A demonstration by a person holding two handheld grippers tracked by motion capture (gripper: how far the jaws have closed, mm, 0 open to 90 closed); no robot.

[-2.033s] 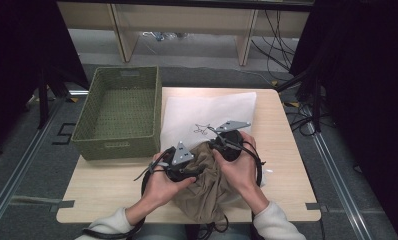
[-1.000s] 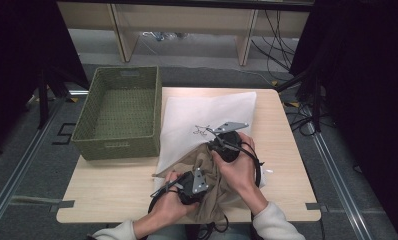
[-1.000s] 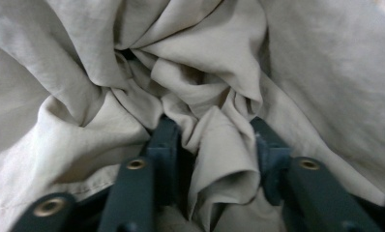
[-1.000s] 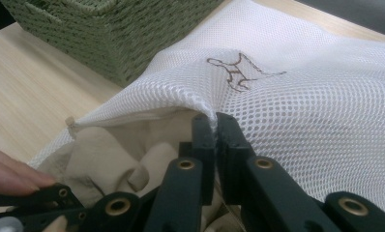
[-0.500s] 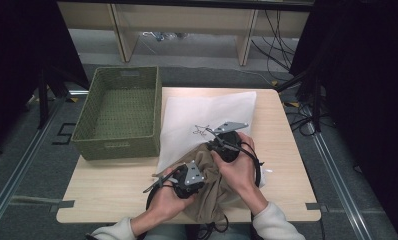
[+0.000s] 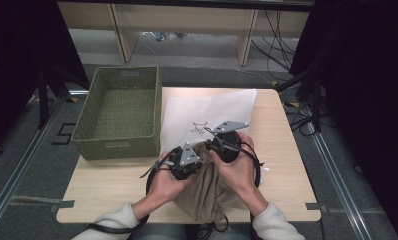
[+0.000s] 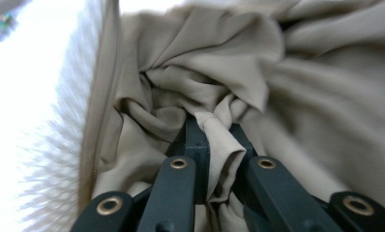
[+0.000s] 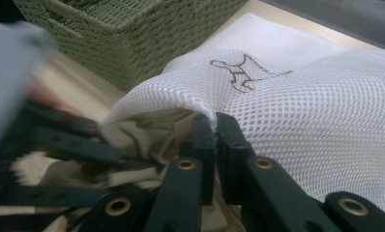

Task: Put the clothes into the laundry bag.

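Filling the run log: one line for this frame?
left gripper: shut on beige cloth | right gripper: shut on mesh bag rim | stage: stuffing bag

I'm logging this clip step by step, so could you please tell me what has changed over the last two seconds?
The left gripper drew back toward the person, closed on a fold of the beige garment and moved forward again. The right gripper stayed clamped on the mesh bag rim; the basket didn't move.
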